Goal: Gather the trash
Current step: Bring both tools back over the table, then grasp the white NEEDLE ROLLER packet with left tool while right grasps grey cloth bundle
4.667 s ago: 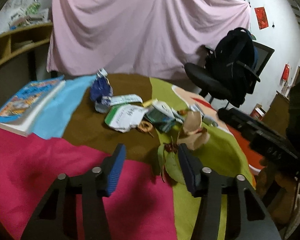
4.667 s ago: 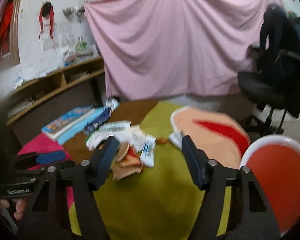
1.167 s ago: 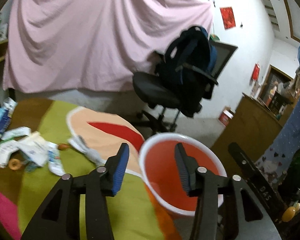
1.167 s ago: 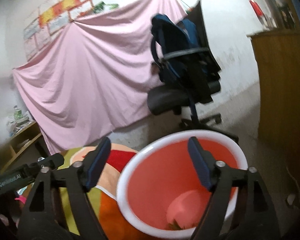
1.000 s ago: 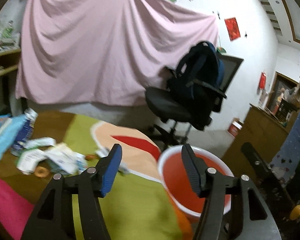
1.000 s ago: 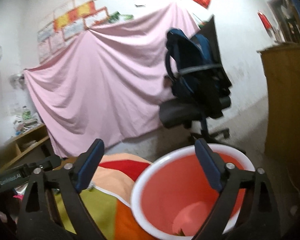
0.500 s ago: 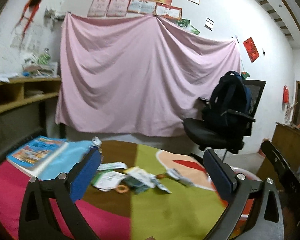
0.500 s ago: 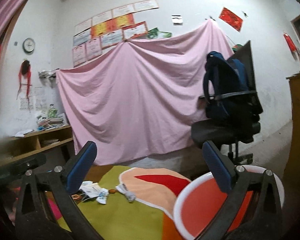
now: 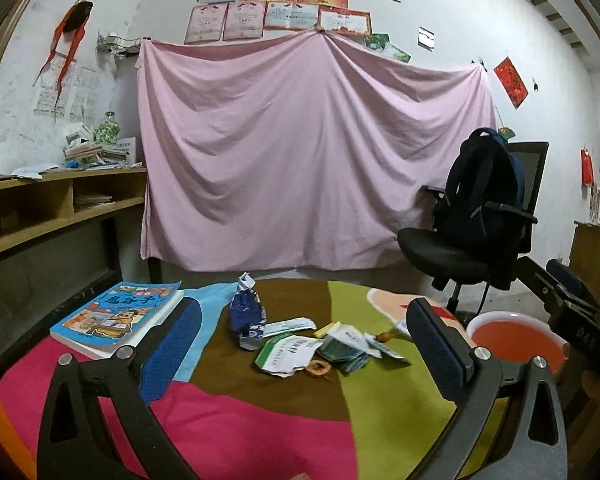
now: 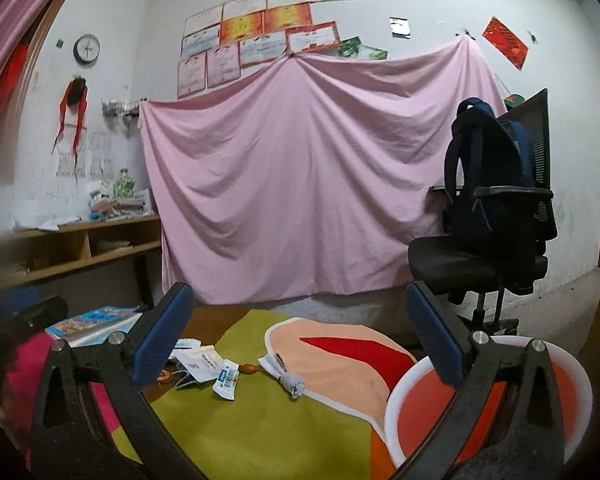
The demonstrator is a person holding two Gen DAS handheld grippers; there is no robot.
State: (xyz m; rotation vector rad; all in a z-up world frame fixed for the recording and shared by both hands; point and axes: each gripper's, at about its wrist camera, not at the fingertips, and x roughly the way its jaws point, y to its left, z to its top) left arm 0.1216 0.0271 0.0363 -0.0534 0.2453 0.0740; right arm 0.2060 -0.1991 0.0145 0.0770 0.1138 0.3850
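Note:
A heap of trash lies mid-table on the coloured cloth: a crumpled blue wrapper, a torn green-and-white packet, a dark green packet and an orange ring. In the right wrist view I see white wrappers and a grey twisted scrap. The orange bin with white rim stands by the table's right edge. My left gripper is open and empty, back from the heap. My right gripper is open and empty above the table beside the bin.
A children's book lies at the table's left. An office chair with a dark backpack stands beyond the bin. Wooden shelves run along the left wall. A pink sheet hangs behind.
Both grippers have pulled back and up from the bin and opened wide. The left view has swung from the bin to the trash heap on the table.

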